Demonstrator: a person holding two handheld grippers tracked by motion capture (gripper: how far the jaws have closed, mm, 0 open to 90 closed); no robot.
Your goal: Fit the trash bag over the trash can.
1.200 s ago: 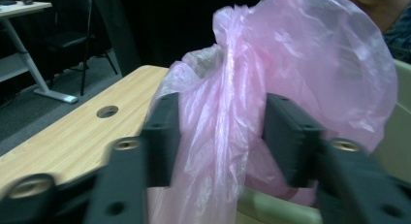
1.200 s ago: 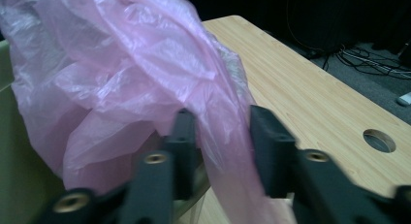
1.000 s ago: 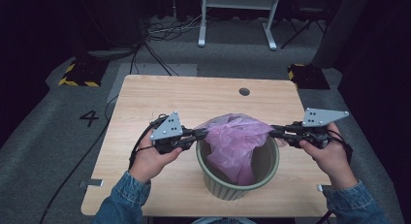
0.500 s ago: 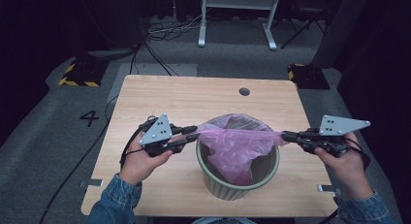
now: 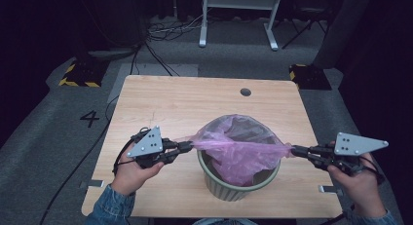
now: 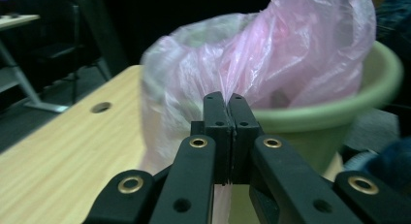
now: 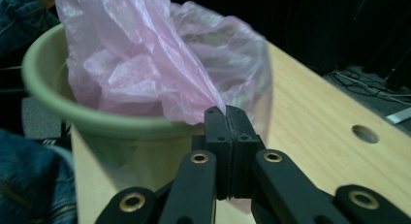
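Observation:
A pale green bin stands near the table's front edge with a pink plastic bag in it. My left gripper is just left of the rim, and its jaws have just been closing, with the bag's edge pinched between them. In the left gripper view that gripper is shut on the bag's film in front of the bin. My right gripper, right of the rim, is shut on the opposite edge. The right gripper view shows that gripper pinching the bag. The film is stretched taut across the bin's mouth.
The wooden table has a round cable hole at the back right. Cables trail off its left side to the floor. A white frame stands on the floor behind, with yellow-striped blocks to the left.
Both grippers have moved apart, the left one leftward and the right one rightward. The pink bag is now pulled into a flatter, tighter band across the bin.

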